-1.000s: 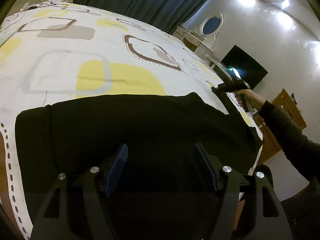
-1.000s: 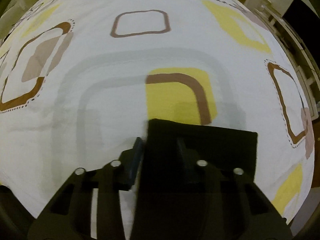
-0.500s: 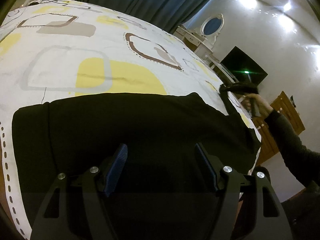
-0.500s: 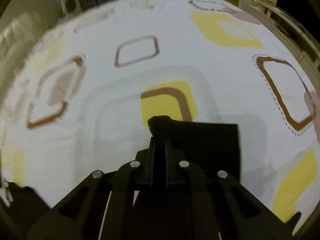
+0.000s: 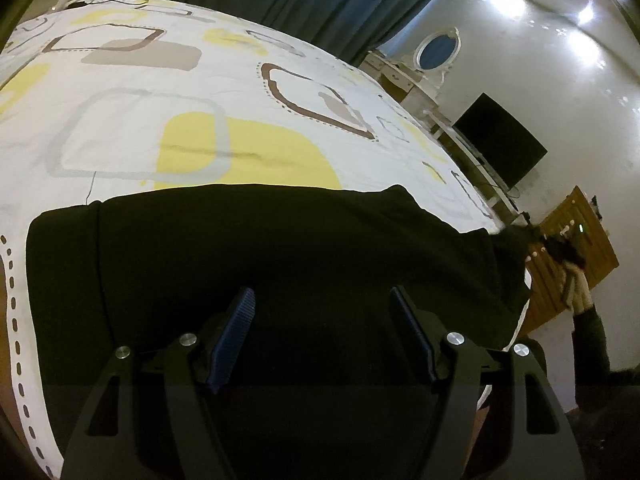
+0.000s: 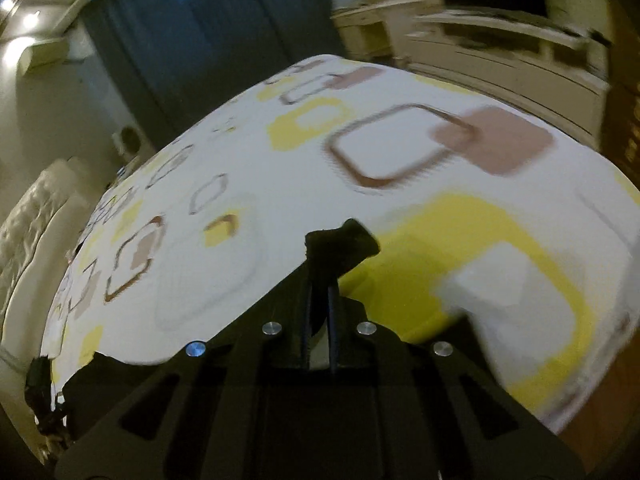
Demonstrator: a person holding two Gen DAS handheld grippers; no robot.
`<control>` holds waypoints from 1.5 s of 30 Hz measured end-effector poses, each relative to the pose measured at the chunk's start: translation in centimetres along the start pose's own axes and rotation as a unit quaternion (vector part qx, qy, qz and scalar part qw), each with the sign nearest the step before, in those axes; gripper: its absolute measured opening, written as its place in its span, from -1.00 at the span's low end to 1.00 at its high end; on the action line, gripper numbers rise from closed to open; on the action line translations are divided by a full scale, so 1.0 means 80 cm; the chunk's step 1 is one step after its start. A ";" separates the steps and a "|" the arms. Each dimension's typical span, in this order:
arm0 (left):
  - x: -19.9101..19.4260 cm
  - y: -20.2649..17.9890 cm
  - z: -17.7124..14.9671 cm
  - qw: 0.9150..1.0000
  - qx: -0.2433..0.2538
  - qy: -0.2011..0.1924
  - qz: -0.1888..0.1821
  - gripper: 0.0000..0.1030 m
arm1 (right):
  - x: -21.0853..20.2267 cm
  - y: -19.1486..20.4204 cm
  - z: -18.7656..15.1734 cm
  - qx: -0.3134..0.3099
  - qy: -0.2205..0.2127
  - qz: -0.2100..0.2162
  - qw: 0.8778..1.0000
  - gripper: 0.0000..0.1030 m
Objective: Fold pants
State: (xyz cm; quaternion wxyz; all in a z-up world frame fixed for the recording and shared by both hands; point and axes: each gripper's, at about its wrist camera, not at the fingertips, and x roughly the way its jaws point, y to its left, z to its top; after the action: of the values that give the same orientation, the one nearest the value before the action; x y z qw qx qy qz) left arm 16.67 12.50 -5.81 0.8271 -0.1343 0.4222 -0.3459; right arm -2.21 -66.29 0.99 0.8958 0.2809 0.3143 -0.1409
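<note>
Pants (image 5: 280, 248), black, lying along the bed's (image 5: 160, 92) near edge: right gripper (image 6: 320, 276), apart a second ago, now clamps one end and lifts it to begin the fold, while left gripper (image 5: 320, 332) hovers, jaws apart.

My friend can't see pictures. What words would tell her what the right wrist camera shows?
The right gripper is shut on a bunched end of the black pants, held above a bed sheet patterned with yellow and brown squares. Dark curtains hang behind the bed, and the picture is blurry.
</note>
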 end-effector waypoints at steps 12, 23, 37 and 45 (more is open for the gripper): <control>0.001 -0.008 0.001 1.000 -0.001 0.007 0.016 0.38 | -0.005 -0.126 -0.109 0.104 0.023 0.000 0.994 -0.88; -0.001 -0.012 -0.004 1.000 0.003 0.002 0.015 0.38 | -0.020 -0.140 -0.125 0.139 0.014 -0.011 0.990 -0.66; -0.002 -0.014 -0.006 1.000 0.015 -0.004 0.020 0.38 | 0.006 -0.048 -0.134 0.066 0.056 0.053 0.995 -0.50; -0.025 -0.001 -0.018 0.998 0.016 -0.022 0.052 0.38 | -0.022 -0.036 -0.141 0.042 0.065 0.004 0.997 -0.40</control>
State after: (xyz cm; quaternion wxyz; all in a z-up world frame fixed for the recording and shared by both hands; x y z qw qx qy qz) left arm 14.70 13.95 -5.42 0.8551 -0.1062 0.4050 -0.3057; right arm -10.23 -61.75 -6.38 0.8614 0.3282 0.3644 -0.1319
